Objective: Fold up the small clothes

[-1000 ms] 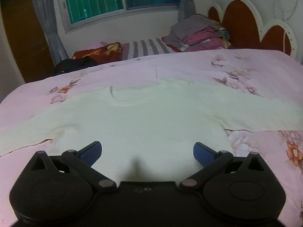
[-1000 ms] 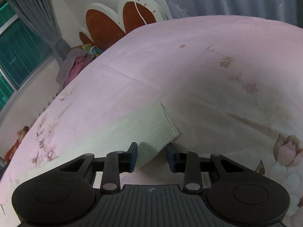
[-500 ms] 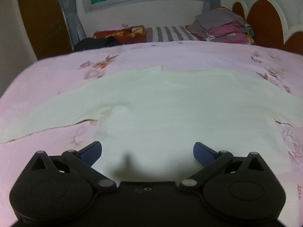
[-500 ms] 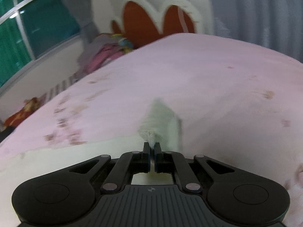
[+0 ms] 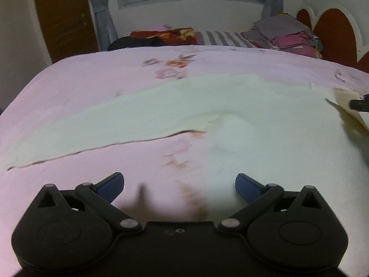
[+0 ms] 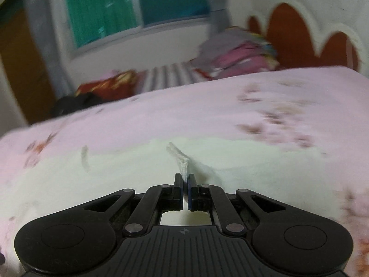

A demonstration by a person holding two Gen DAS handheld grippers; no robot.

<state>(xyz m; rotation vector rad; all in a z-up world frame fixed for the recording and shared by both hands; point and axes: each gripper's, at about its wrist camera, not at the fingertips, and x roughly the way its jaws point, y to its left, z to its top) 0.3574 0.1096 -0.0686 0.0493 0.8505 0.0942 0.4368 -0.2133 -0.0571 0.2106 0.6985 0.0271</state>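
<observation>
A cream long-sleeved sweater lies flat on the pink floral bedspread. Its left sleeve stretches out to the left. My left gripper is open and empty, low over the bedspread beside the sweater's left side. My right gripper is shut on the ribbed cuff of the right sleeve and holds it up over the sweater's body. The lifted sleeve and the right gripper's tip show at the right edge of the left wrist view.
A stack of folded clothes sits at the head of the bed by the red and white headboard. A striped pillow, a red patterned cloth and a black item lie along the far edge under the window.
My right gripper closed on the right sleeve cuff, lifted it and carried it left over the sweater's body. My left gripper swung left toward the left sleeve, staying open.
</observation>
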